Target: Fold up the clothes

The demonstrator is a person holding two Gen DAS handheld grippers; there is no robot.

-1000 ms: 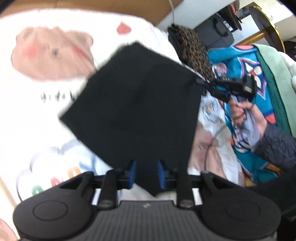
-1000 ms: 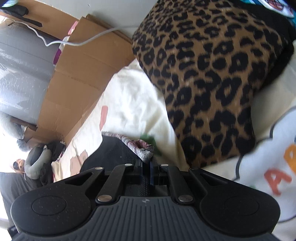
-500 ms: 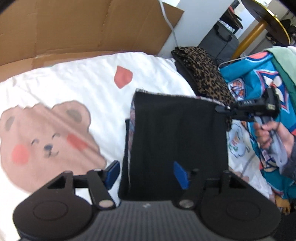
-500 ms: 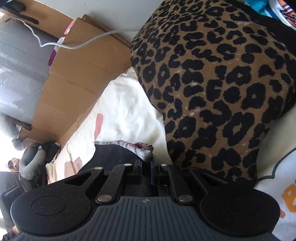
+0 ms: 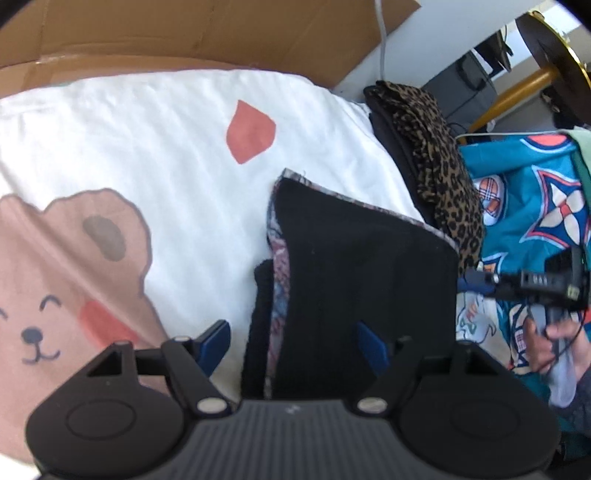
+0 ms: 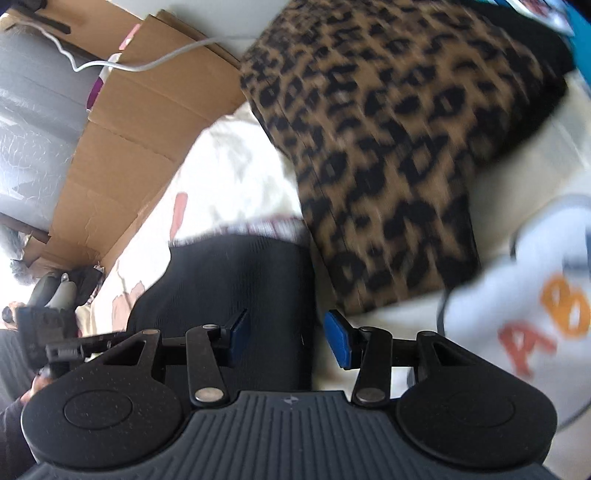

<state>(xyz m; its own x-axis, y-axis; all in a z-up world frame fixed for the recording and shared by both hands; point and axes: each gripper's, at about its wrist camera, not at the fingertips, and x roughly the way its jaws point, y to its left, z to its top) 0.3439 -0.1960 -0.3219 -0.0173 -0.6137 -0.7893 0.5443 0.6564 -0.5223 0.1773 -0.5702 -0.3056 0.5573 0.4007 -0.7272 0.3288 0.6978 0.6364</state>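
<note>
A folded black garment (image 5: 362, 280) with a patterned lining at its edges lies flat on the white bear-print bed sheet (image 5: 155, 155). My left gripper (image 5: 293, 345) is open, its blue pads either side of the garment's near edge. My right gripper (image 6: 286, 341) is open over the garment's other side (image 6: 236, 280); it also shows in the left wrist view (image 5: 480, 280), just off the garment's right corner. Nothing is held.
A folded leopard-print garment (image 6: 388, 147) lies beside the black one, on a dark item (image 5: 391, 136). A teal patterned cloth (image 5: 532, 206) lies at the right. Cardboard (image 5: 184, 29) stands along the bed's far edge. A white cable (image 6: 147, 62) hangs there.
The black garment was held up by both grippers, then laid down folded on the sheet. The left gripper opened first; the right gripper has now opened and drawn back slightly.
</note>
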